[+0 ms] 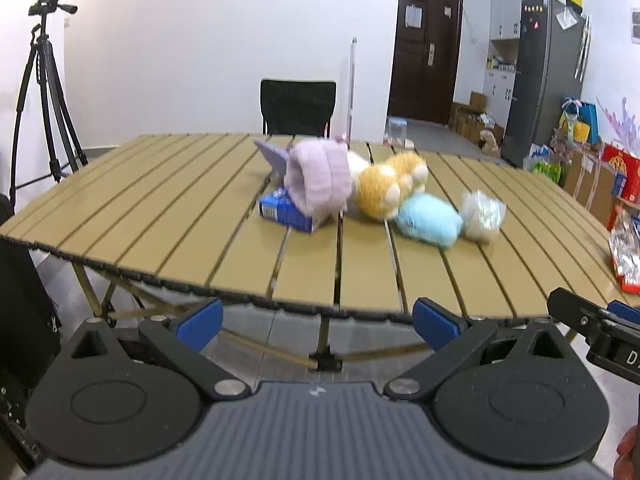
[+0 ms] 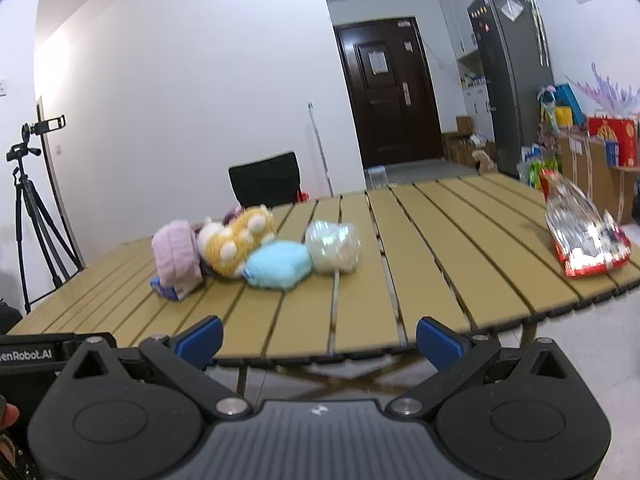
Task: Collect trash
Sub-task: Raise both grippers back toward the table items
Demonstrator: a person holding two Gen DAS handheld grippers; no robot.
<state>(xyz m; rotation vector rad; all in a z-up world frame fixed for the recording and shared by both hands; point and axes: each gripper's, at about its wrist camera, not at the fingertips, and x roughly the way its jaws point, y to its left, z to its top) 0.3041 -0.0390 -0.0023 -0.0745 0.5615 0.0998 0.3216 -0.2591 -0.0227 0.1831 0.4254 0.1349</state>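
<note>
On the slatted tan table (image 1: 168, 224) (image 2: 460, 248) lies a pile: a blue carton (image 1: 286, 212) (image 2: 166, 287) under a pink plush (image 1: 318, 178) (image 2: 176, 254), an orange-and-white plush (image 1: 390, 184) (image 2: 236, 242), a light-blue plush (image 1: 428, 220) (image 2: 278, 264) and a crumpled clear plastic bag (image 1: 482, 214) (image 2: 334, 246). A red-and-silver snack wrapper (image 1: 626, 258) (image 2: 582, 234) lies at the table's right edge. My left gripper (image 1: 318, 322) and right gripper (image 2: 320, 340) both hang open and empty before the table's near edge, well short of the pile.
A black chair (image 1: 298, 106) (image 2: 266, 180) stands behind the table. A camera tripod (image 1: 40, 92) (image 2: 28, 208) stands at the left. A dark fridge (image 1: 548, 76) (image 2: 510, 76), boxes and bags crowd the right wall beside a dark door (image 2: 384, 92). The right gripper's body (image 1: 600, 332) shows at the left wrist view's edge.
</note>
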